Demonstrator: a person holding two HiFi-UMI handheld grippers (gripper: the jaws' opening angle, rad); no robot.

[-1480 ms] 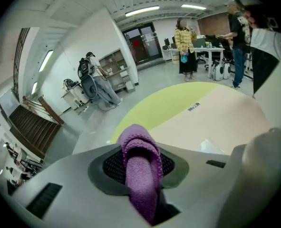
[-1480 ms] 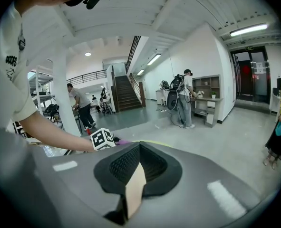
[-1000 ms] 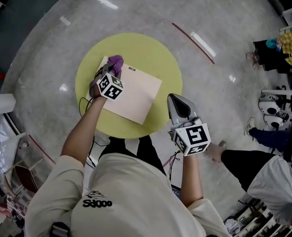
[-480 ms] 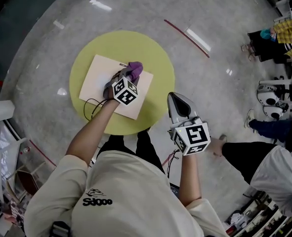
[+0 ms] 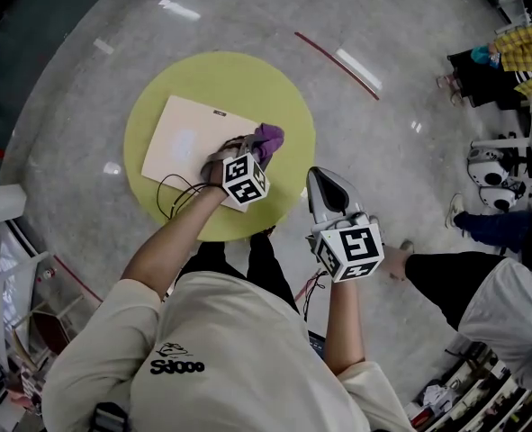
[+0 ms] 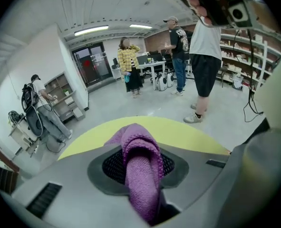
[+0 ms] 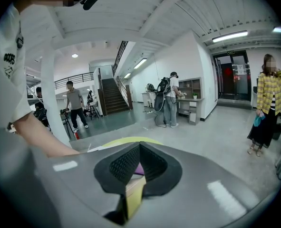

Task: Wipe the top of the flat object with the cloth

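Wiping step: left gripper point(image 5: 253, 150) clamped on purple cloth point(image 5: 268, 138) at right edge of flat board point(image 5: 180, 138) — next, likely a leftward sweep; right gripper point(image 5: 320, 181) closed, empty.

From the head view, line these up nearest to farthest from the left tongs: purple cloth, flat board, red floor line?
1. Purple cloth: pinched in the left tongs.
2. Flat board: right underneath, spreading to the left.
3. Red floor line: farthest, up and right.

flat board point(image 5: 183, 142) right corner hidden under cloth point(image 5: 267, 138)
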